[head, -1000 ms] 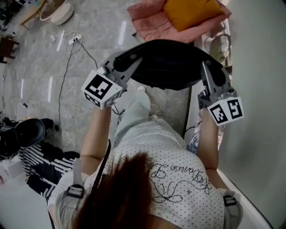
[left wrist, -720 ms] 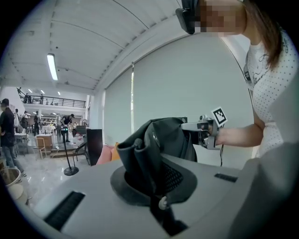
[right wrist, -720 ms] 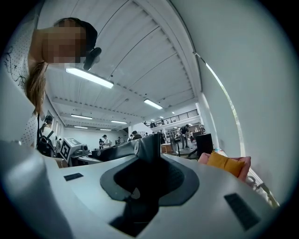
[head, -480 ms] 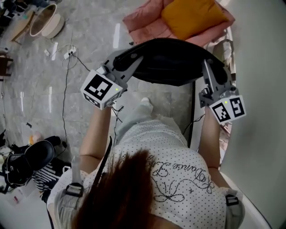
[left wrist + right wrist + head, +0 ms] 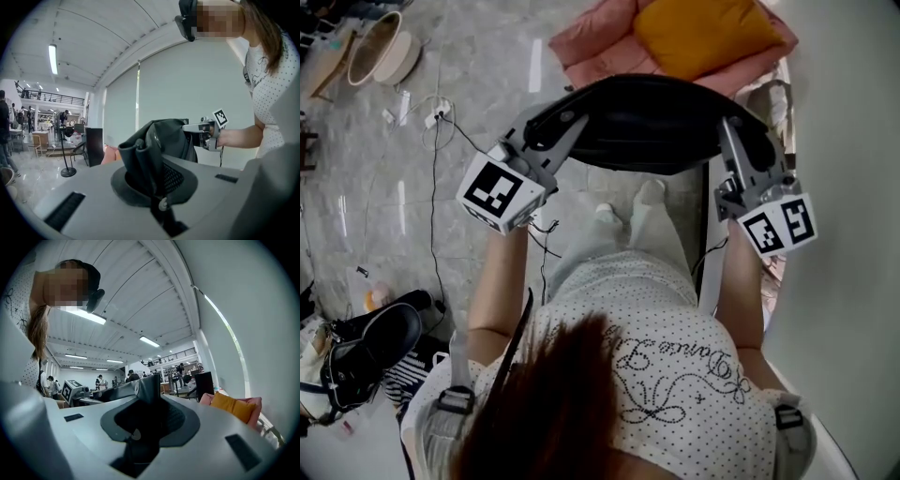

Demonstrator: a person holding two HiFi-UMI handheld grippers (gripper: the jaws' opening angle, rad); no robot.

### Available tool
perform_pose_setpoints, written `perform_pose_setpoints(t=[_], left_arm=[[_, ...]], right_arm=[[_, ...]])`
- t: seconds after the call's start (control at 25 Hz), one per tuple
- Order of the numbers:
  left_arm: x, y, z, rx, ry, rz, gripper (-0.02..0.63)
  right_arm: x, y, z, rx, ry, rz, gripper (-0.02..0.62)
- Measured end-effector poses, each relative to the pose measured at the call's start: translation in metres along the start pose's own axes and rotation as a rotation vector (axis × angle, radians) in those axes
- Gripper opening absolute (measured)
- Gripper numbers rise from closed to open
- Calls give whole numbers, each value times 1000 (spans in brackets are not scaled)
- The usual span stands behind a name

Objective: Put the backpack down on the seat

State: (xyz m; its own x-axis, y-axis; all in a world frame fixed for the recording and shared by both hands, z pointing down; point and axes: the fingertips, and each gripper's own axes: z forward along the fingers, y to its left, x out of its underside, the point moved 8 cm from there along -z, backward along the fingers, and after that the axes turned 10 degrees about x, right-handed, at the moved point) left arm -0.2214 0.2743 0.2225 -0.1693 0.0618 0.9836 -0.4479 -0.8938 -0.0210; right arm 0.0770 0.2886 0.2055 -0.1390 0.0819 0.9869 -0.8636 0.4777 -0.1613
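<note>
A black backpack (image 5: 647, 122) hangs in the air between my two grippers, over the floor in front of the person. My left gripper (image 5: 546, 127) is shut on a bunched fold of its fabric (image 5: 154, 145). My right gripper (image 5: 736, 131) is shut on a flat black edge of the backpack (image 5: 147, 390). The pink seat (image 5: 591, 47) with an orange cushion (image 5: 712, 33) lies just beyond the backpack, at the top of the head view. In the right gripper view the cushion (image 5: 229, 406) shows ahead to the right. The backpack's underside is hidden.
A white wall (image 5: 853, 141) runs close along the right. Cables and a power strip (image 5: 439, 117) lie on the marble floor at left, with a basin (image 5: 380, 47) at the far left. A dark bag and shoes (image 5: 375, 342) sit lower left.
The person has stepped forward with the backpack. The pink seat and cushion have come nearer, and the floor clutter at left has shifted back. Both grips are unchanged.
</note>
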Motion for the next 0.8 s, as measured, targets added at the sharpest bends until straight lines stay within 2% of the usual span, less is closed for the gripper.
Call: perform_pose_setpoints(t=[0.32,0.4,0.6,0.68,0.8], left_arm=[[-16,59,16,-84,5,-15,12],[-17,76,39,-121,7,-16,12],[-10,116,154,-249,60,-28,12],[-21,118,167,-296,57,-31,12],[-33,122,161,-346,39,-33,12]], right_arm=[[-17,-29,77,-77,16,15,100],[-17,-58,101,-117,18,25,101],[2,-192,172,-250,27,68,100],[-10,-209,187,-296,21,56,100],[-29,-205,205,-344,10,25,101]])
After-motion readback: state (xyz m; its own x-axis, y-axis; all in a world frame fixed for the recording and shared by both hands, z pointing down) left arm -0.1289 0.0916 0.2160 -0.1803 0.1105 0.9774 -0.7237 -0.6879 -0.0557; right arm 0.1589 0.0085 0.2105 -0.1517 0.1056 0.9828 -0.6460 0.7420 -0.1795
